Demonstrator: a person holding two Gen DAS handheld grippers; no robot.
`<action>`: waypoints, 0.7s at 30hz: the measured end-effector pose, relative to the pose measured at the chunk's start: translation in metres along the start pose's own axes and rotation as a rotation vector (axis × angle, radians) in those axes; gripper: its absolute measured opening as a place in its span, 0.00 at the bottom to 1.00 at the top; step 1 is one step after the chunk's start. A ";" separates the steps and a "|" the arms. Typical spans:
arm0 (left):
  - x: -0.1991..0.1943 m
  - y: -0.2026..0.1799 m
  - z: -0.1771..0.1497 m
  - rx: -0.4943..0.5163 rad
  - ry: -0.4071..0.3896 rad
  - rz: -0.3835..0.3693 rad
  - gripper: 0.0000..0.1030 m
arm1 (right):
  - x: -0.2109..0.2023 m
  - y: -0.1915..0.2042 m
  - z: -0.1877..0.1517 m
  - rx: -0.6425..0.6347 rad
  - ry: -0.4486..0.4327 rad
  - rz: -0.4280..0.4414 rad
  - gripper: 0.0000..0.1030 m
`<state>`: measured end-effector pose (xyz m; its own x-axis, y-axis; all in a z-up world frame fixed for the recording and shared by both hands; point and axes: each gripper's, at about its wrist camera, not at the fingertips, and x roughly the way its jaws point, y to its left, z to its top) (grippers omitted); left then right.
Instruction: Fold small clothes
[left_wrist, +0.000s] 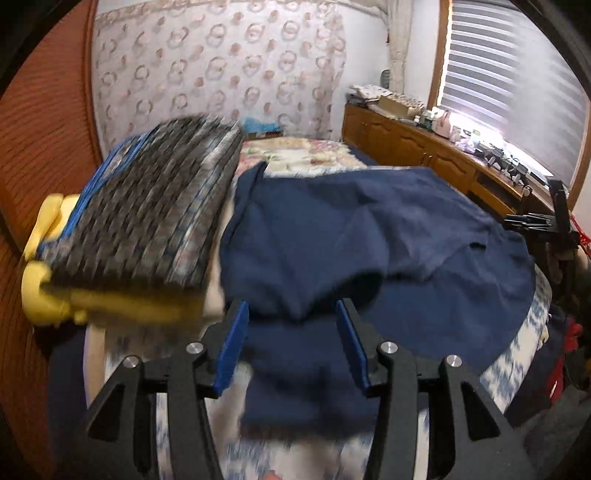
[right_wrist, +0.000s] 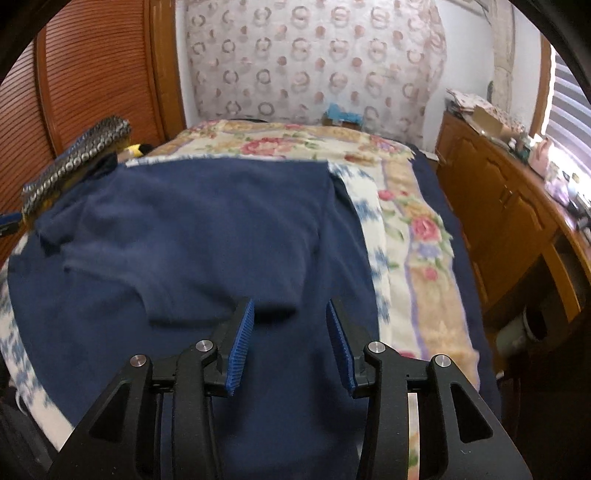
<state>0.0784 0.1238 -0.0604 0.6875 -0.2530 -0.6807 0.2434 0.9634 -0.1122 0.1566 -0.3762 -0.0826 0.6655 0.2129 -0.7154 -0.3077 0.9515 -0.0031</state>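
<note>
A bed (right_wrist: 417, 236) with a floral blanket filled the room; one navy sweater (right_wrist: 207, 221) was spread flat across it; two grippers, left gripper (left_wrist: 291, 314) and right gripper (right_wrist: 290, 314), were held spread wide, grasping nothing; the near hem would best be pinched evenly at both sides.

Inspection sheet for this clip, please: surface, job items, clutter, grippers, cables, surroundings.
Surface: bed with floral blanket, plus a blue-and-white patterned cover underneath.
Job's things: navy garment spread on the bed, rumpled, one part folded over near the front.
Clutter: checked cushion on a yellow plush item at the bed's left edge.
Grippers: left gripper open, over the garment's near edge; right gripper open above the garment. Neither holds anything.
Cables: nothing seen.
Surroundings: wooden cabinet with cluttered top, window blind, patterned curtain, slatted wooden door.
</note>
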 end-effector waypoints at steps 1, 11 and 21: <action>0.000 0.003 -0.006 -0.011 0.013 0.006 0.47 | -0.005 -0.003 -0.007 0.013 0.001 -0.002 0.43; 0.005 0.012 -0.046 -0.083 0.086 -0.012 0.47 | -0.048 -0.042 -0.064 0.124 0.018 -0.019 0.47; -0.033 0.002 -0.035 -0.162 0.033 -0.043 0.03 | -0.041 -0.043 -0.075 0.160 0.015 0.018 0.47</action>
<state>0.0321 0.1368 -0.0639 0.6555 -0.2937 -0.6957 0.1570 0.9541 -0.2549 0.0913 -0.4428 -0.1054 0.6501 0.2282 -0.7248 -0.2066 0.9710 0.1205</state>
